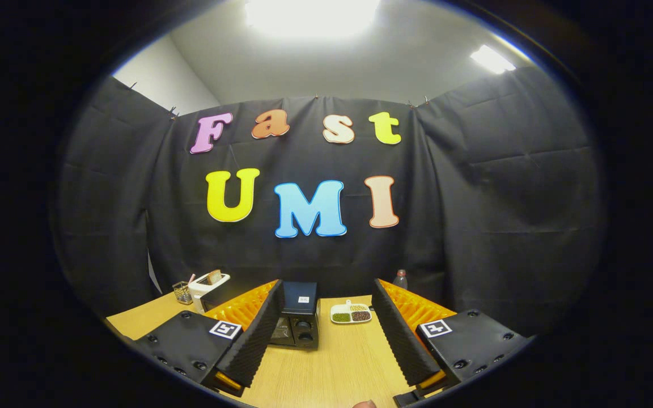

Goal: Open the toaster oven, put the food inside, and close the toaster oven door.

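A black toaster oven (pixel 297 323) stands on the wooden table (pixel 332 368), beyond the left finger, and part of it is hidden behind that finger. Its door looks shut, with dials on the right of its front. A white divided dish (pixel 351 313) holding green, yellow and brown food sits just right of the oven, farther back between the fingers. My gripper (pixel 326 345) is held above the table with its fingers spread wide and nothing between them.
A white toaster (pixel 208 286) with a slice in it and a small wire holder (pixel 182 292) stand at the back left of the table. A bottle (pixel 399 279) rises behind the right finger. Black cloth walls close in the table.
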The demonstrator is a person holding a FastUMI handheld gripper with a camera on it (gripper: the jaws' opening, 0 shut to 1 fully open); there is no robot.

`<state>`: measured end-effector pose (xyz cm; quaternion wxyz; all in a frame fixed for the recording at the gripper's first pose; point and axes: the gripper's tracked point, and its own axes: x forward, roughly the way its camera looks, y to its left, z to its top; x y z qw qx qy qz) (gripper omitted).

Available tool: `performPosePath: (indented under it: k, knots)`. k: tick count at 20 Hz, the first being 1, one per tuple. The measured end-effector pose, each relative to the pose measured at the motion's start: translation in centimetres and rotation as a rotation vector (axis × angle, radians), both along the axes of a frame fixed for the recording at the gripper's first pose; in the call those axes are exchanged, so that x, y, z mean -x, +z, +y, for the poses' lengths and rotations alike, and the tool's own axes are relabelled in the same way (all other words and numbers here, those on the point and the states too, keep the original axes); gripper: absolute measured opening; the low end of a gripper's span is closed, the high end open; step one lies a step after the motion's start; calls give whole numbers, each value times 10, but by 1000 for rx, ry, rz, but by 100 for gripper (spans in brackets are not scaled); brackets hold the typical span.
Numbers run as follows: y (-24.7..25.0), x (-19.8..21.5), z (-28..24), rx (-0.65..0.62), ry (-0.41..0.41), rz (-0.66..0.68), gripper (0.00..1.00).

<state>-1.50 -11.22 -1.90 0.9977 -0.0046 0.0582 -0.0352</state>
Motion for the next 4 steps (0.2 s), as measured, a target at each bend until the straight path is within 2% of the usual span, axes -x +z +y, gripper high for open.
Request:
performPosePath:
  k: [4]
  knots:
    - [-1,-3,1,-8,-6,8,98]
